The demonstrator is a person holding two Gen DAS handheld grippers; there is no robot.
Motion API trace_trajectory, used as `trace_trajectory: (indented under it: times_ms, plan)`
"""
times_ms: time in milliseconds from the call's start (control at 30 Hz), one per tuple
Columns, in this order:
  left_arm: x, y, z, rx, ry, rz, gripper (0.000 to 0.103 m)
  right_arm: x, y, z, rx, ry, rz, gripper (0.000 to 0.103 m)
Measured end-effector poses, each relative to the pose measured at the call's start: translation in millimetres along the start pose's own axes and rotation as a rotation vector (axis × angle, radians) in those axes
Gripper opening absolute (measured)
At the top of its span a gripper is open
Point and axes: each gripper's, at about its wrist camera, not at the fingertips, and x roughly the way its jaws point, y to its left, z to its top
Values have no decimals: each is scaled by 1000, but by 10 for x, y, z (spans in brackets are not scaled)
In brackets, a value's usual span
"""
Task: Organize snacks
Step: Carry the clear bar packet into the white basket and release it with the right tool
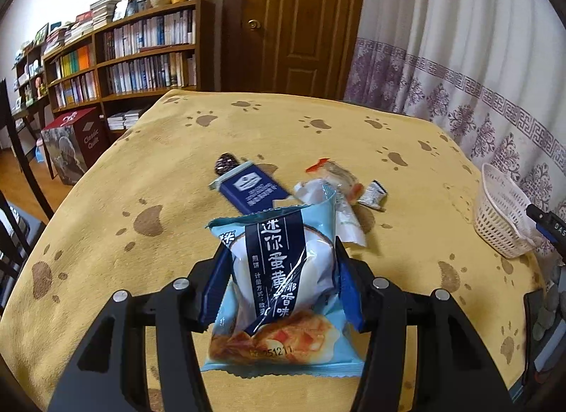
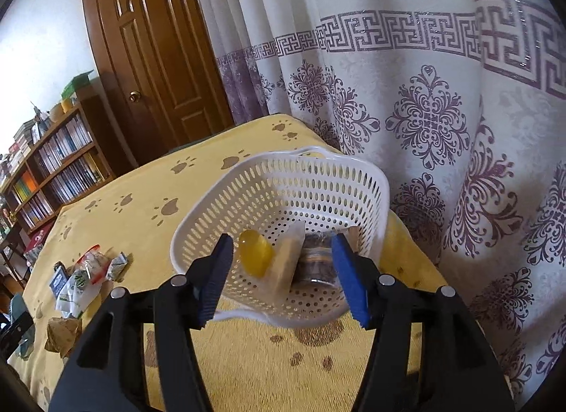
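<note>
- The left gripper [image 1: 279, 267] is holding a pale blue snack packet [image 1: 283, 288], jaws clamped on its sides, above the tabletop [image 1: 141, 178].
- The right gripper [image 2: 283, 274] is hovering at the white basket [image 2: 283, 196], jaws apart and empty.
- Judgement: carry the packet over the rim before releasing.
- The loose snacks [image 1: 318, 192] are overlapping; the basket's dark item is hard to identify.

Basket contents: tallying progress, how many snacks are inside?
3 in the basket: yellow jelly left, beige packet middle, dark wrapped snack right. Others may hide beneath.
</note>
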Motion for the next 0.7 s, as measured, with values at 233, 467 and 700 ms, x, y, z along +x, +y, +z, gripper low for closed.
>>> trace_trajectory:
  times_ms: [233,467,700]
  plan:
    - [13,-375,121,69,-19,-24,55,-190,-146,-133,55,-33,29,67]
    - [35,-858,230,139,-36,-71,55,-287,-312,-215,98,-56,25,69]
    - [65,-1242,312,196,-43,-123,55,-266,-425,-343,138,-41,32,69]
